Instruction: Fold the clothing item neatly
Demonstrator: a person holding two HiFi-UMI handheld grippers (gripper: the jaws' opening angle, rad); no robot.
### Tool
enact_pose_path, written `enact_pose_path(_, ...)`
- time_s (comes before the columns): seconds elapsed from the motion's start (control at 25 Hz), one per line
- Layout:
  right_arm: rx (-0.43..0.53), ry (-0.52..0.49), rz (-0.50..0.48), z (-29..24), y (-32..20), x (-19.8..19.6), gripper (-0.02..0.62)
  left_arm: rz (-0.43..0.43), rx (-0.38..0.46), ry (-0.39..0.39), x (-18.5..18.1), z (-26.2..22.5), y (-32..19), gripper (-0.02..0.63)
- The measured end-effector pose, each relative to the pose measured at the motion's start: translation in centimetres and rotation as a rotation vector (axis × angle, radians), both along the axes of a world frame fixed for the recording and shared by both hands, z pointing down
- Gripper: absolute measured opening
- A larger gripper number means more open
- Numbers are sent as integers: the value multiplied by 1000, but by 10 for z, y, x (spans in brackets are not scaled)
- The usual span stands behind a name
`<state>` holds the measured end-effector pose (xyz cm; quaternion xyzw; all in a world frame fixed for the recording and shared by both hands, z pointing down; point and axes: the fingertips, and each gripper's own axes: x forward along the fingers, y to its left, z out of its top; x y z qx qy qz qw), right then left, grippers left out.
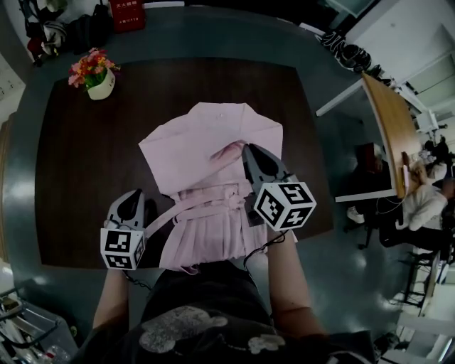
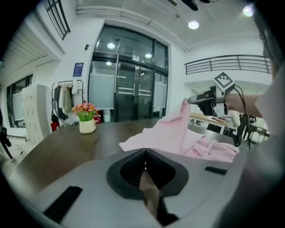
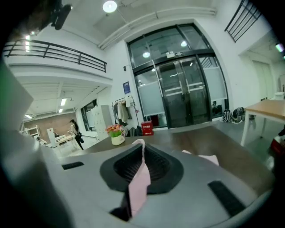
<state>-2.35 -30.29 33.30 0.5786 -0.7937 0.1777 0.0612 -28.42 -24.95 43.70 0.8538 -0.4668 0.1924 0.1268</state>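
With left tongs (image 1: pixel 133 195), pinched shut on thin pink cloth belt (image 1: pixel 165 215). With right tongs (image 1: pixel 250 151), squeezed shut on a raised bit of pale pink pleated dress (image 1: pixel 213 131). Lay mostly spread on dark wooden bench (image 1: pixel 78 163). Looked barely folded, with most folding left.

grey left gripper (image 1: pixel 131 197), black printed top (image 1: pixel 199 313)

Dim fisheye frames under cool overhead light

The head view is murky and bends hard around the table (image 1: pixel 78 163). Round ceiling lamps (image 3: pixel 109 6) above the table glare white in both gripper views, whose rims fall to black. The near foreground is soft, and the pink garment (image 1: pixel 213 149) is lit evenly, with only faint shadows.
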Motion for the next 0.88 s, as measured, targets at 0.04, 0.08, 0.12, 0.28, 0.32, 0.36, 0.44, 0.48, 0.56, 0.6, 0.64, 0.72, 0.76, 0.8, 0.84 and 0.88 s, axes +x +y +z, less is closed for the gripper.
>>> enact_pose_path(0.04, 11, 5, 30, -6, -1, 17, 9, 4, -5, 1, 4, 1, -1, 9)
enact_pose_path(0.08, 14, 15, 60, -8, 0, 36, 9, 10, -8, -1, 9, 2, -1, 9)
enact_pose_path(0.12, 11, 26, 90, -6, 1, 55, 8, 17, -8, -2, 15, 2, -2, 9)
enact_pose_path(0.28, -30, 25, 203, 30, 9, 127, 8, 33, -1, -18, 43, 2, -9, 9)
enact_pose_path(0.32, -55, 9, 216, 46, 12, 142, 8, 31, 0, -24, 51, 3, -10, 9)
enact_pose_path(0.36, -86, -7, 216, 64, 16, 153, 9, 28, -1, -32, 59, 4, -10, 9)
enact_pose_path(0.44, -157, -20, 185, 100, 23, 166, 9, 19, -9, -61, 78, 8, -10, 9)
enact_pose_path(0.48, -194, -15, 166, 117, 28, 171, 9, 15, -19, -78, 88, 11, -10, 9)
enact_pose_path(0.56, -262, 9, 160, 147, 36, 183, 11, 5, -43, -103, 110, 19, -10, 9)
enact_pose_path(0.6, -282, 19, 175, 156, 40, 191, 11, 1, -54, -110, 120, 23, -10, 9)
enact_pose_path(0.64, -288, 24, 195, 160, 42, 201, 14, -2, -61, -112, 131, 26, -12, 9)
enact_pose_path(0.72, -259, 38, 200, 152, 40, 216, 12, -5, -73, -108, 155, 32, -15, 9)
enact_pose_path(0.76, -230, 61, 167, 144, 36, 217, 12, -7, -83, -107, 169, 36, -17, 9)
enact_pose_path(0.8, -199, 100, 113, 135, 31, 212, 12, -8, -96, -110, 182, 41, -18, 9)
enact_pose_path(0.84, -168, 148, 43, 128, 26, 203, 14, -10, -111, -118, 195, 46, -20, 9)
enact_pose_path(0.88, -143, 193, -36, 124, 22, 190, 21, -13, -125, -128, 206, 52, -20, 9)
